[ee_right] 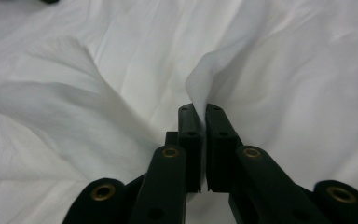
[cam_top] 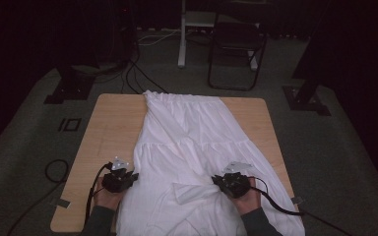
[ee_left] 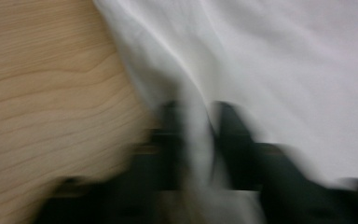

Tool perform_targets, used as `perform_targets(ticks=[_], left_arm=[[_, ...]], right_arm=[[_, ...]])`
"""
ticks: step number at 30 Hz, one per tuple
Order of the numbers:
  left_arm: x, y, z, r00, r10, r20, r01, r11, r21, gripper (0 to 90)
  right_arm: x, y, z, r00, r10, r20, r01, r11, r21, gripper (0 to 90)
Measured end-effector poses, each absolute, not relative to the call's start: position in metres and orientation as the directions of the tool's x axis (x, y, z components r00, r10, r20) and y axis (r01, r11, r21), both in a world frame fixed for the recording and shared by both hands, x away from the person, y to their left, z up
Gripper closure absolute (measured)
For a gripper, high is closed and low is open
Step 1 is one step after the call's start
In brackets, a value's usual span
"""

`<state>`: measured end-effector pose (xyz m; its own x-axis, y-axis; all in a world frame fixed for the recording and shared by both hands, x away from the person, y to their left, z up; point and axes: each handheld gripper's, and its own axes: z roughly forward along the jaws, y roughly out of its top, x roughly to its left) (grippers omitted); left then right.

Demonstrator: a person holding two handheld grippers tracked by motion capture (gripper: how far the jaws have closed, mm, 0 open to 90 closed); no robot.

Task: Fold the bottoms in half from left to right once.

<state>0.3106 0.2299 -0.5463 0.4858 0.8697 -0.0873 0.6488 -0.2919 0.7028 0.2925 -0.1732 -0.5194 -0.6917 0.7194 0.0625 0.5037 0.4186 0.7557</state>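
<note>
white skirt (cam_top: 197,147) spread lengthwise on tabletop (cam_top: 113,123), hem nearest the person | left gripper (ee_left: 198,128) pinches its left edge | right gripper (ee_right: 203,116) clamped on a raised fold near hem | paired grips likely for lifting or folding

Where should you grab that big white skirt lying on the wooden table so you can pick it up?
Grab the white tiered cloth skirt at its wide bottom hem, coming from the table's near edge. It lies flat, so pinching up a small fold works best, one on each side. The left gripper and right gripper are each shut on such a fold.
</note>
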Motion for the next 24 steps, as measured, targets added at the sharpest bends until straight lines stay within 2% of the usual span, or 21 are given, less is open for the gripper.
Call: perform_targets(ticks=[5,8,10,12,14,16,18,21,24], left_arm=[[0.29,0.22,-0.493,0.535,0.843,-0.057,0.51,-0.268,0.818,88.2],[0.281,0.208,-0.464,0.573,0.819,-0.033,0.438,-0.271,0.857,88.0],[0.281,0.196,-0.458,0.55,0.834,0.044,0.418,-0.32,0.85,87.0],[0.286,0.183,-0.462,0.54,0.838,0.081,0.427,-0.355,0.832,80.3],[0.291,0.167,-0.474,0.55,0.83,0.094,0.451,-0.39,0.803,69.8],[0.296,0.151,-0.489,0.565,0.816,0.123,0.455,-0.432,0.779,63.0],[0.304,0.136,-0.51,0.601,0.791,0.115,0.483,-0.474,0.736,55.8],[0.316,0.12,-0.543,0.622,0.766,0.162,0.518,-0.558,0.648,56.5],[0.322,0.12,-0.55,0.621,0.767,0.164,0.518,-0.558,0.649,69.7]], right_arm=[[0.285,-0.198,-0.493,-0.665,0.746,0.037,0.446,0.357,0.821,87.4],[0.28,-0.216,-0.476,-0.651,0.759,0.015,0.397,0.324,0.859,87.5],[0.276,-0.237,-0.461,-0.605,0.796,0.003,0.349,0.261,0.9,87.6],[0.272,-0.264,-0.449,-0.545,0.837,0.042,0.319,0.161,0.934,87.5],[0.276,-0.287,-0.449,-0.477,0.879,0.025,0.331,0.153,0.931,87.2],[0.285,-0.303,-0.463,-0.418,0.908,-0.029,0.382,0.204,0.902,86.9],[0.297,-0.315,-0.487,-0.388,0.92,-0.057,0.456,0.246,0.856,86.2],[0.312,-0.327,-0.53,-0.389,0.921,-0.032,0.557,0.262,0.788,84.6],[0.32,-0.333,-0.562,-0.367,0.93,0.002,0.629,0.246,0.738,83.8]])
